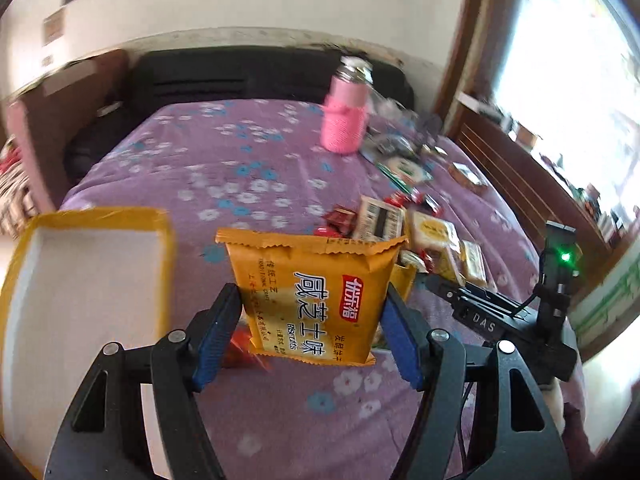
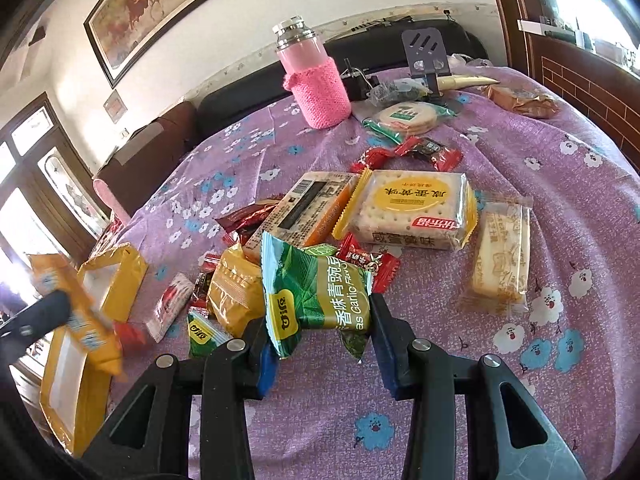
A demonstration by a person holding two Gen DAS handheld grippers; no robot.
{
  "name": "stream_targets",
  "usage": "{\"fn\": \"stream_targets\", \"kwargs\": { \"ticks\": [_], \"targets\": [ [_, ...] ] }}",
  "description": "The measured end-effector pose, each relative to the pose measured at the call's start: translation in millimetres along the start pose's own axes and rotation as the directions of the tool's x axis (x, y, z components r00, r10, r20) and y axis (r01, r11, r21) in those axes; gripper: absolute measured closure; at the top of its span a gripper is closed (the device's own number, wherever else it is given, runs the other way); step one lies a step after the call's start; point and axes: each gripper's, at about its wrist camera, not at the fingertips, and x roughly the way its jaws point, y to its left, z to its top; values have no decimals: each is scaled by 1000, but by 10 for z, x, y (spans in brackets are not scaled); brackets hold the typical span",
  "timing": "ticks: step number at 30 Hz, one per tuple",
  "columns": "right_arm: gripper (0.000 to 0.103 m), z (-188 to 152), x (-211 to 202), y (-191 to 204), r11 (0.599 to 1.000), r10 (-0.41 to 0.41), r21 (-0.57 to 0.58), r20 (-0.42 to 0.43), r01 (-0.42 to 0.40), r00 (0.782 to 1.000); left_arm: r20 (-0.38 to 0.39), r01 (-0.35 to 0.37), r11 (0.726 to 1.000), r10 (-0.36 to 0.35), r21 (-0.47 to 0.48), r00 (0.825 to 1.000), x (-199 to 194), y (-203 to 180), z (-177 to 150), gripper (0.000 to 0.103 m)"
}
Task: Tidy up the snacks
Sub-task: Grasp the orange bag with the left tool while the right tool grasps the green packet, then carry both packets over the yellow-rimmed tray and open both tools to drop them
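Left wrist: left tongs (image 1: 312, 320) pinch one orange biscuit pack (image 1: 316, 300); right tongs (image 2: 320, 336) pinch one green pea packet (image 2: 316, 296)

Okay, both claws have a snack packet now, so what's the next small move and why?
Probably swing the left claw toward the yellow-rimmed white box and release there. It already pinches the orange biscuit packet clear of the purple floral cloth, and the box sits open just to its left. The right claw, gripping the green garlic pea packet, can follow.
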Motion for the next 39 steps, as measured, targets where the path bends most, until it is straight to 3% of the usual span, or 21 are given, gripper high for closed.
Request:
{"fn": "stream_targets", "kwargs": {
  "ticks": [6, 11, 13, 16, 21, 26, 30, 33, 39],
  "targets": [
    [61, -29, -4, -25, 1000, -29, 10, 10, 29, 1000, 72, -65, 993, 73, -104, 995, -540, 430, -178, 34],
    [61, -64, -67, 39, 996, -78, -25, 48, 80, 996, 99, -204, 967, 220, -151, 970, -813, 813, -331, 34],
    [61, -63, -143, 115, 992, -114, -53, 73, 118, 991, 97, -240, 955, 260, -173, 961, -880, 991, -404, 34],
    [62, -70, -369, 270, 992, -95, -77, 102, 103, 990, 100, -256, 944, 281, -211, 955, -947, 1213, -480, 34],
    [62, -88, -726, 780, 987, 17, -161, 92, -2, 996, 99, -248, 921, 289, -301, 952, -1041, 1636, -613, 34],
    [62, -171, -870, 1516, 947, 184, -272, 16, -173, 983, 80, -244, 897, 292, -370, 953, -1065, 1966, -740, 34],
    [62, -359, -716, 2150, 884, 308, -325, -132, -334, 942, 41, -288, 877, 328, -386, 944, -1042, 2176, -811, 34],
    [62, -571, -508, 2583, 837, 361, -337, -252, -431, 898, 12, -319, 867, 350, -382, 937, -1011, 2284, -839, 34],
    [63, -968, -82, 3205, 786, 332, -398, -374, -473, 866, -56, -332, 861, 337, -386, 940, -823, 2416, -889, 34]
  ]
}}
